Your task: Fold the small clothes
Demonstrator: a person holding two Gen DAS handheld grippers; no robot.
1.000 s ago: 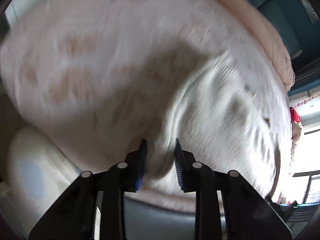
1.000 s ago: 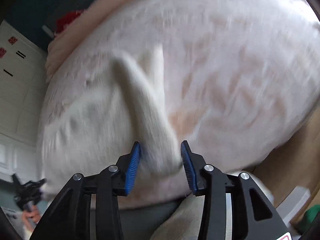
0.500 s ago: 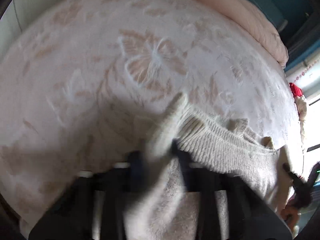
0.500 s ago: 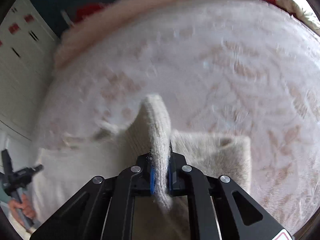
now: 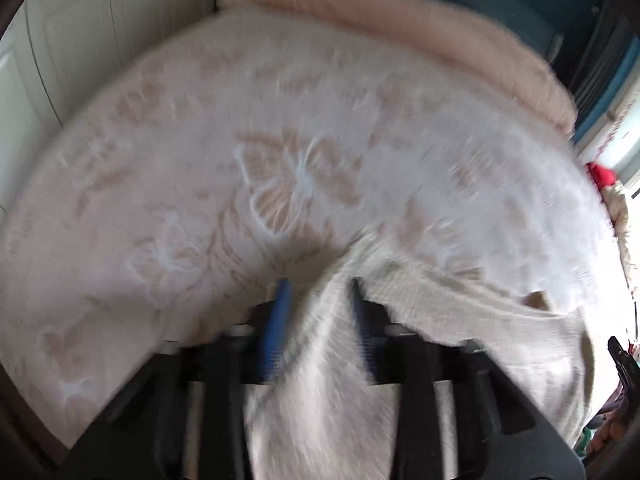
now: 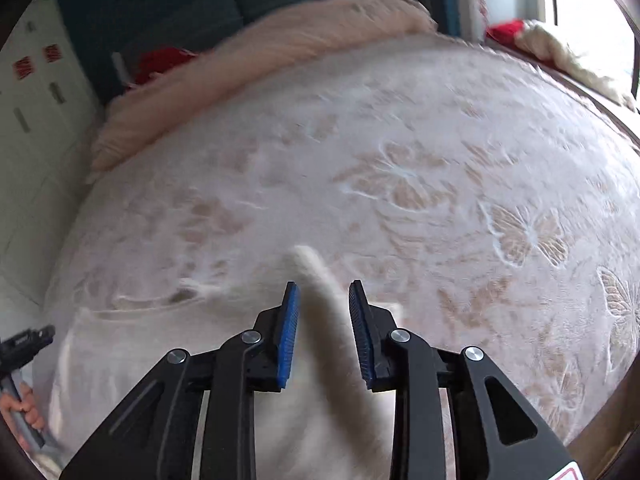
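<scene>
While grippers open, sweater (image 6: 328, 320) drapes bedspread (image 6: 440, 160).

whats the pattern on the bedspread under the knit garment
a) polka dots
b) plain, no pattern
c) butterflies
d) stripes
c, the pale bedspread shows beige butterfly shapes outlined in white, clearest in the right wrist view, with the cream knit garment lying on top of it.

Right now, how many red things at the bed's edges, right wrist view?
2: one red thing far left behind the pink blanket, another red thing far right by the window. More may be hidden.
</scene>
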